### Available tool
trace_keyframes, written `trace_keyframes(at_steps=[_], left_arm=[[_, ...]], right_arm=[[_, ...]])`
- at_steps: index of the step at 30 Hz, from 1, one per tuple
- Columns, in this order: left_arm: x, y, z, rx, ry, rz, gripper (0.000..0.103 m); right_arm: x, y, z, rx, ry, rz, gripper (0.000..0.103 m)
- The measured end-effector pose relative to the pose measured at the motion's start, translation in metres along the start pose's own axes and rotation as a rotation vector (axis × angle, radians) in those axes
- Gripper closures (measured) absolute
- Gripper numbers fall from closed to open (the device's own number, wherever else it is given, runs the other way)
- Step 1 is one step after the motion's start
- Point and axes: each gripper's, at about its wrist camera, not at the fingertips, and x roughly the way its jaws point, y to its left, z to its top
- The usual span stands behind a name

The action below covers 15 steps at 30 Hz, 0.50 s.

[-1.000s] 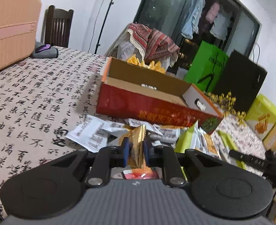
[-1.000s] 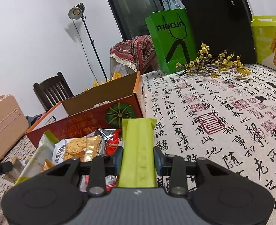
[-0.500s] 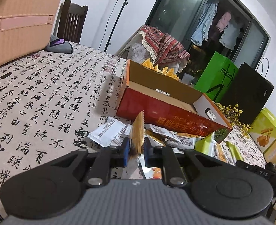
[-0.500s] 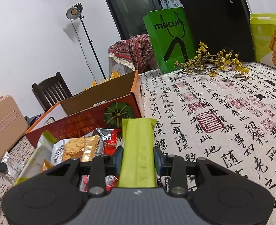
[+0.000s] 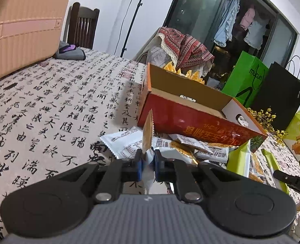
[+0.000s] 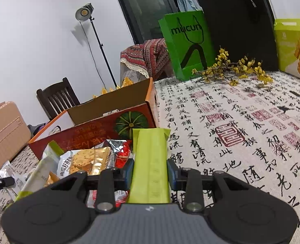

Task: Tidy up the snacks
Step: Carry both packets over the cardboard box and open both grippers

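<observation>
Cardboard box [image 5: 192,111] open-topped, contents hidden; snack packets [image 5: 192,148] heaped alongside.

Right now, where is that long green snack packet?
The green snack packet is clamped in the right claw, in the right wrist view, just in front of the red cardboard box, right of the loose snack pile.

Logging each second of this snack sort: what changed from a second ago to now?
The left gripper stays shut on the gold packet, now seen edge-on rather than broadside, and the red box has slid rightward in its view. The right gripper still clamps the green packet, unmoved.
</observation>
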Motion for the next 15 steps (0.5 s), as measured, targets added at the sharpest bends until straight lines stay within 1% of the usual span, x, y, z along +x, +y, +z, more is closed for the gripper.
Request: trace_keyframes(at_steps=[3, 7, 15], left_arm=[[-0.006, -0.003, 0.003, 0.008, -0.017, -0.010, 0.092], [-0.014, -0.009, 0.008, 0.026, -0.044, -0.020, 0.092], [-0.023, -0.030, 0.030, 0.083, -0.100, -0.046, 0.092]], right_arm=[[-0.003, 0.006, -0.001, -0.030, -0.014, -0.012, 0.070], [-0.007, 0.013, 0.001, -0.042, -0.014, -0.007, 0.070], [-0.021, 0.031, 0.025, -0.078, -0.084, 0.018, 0.070]])
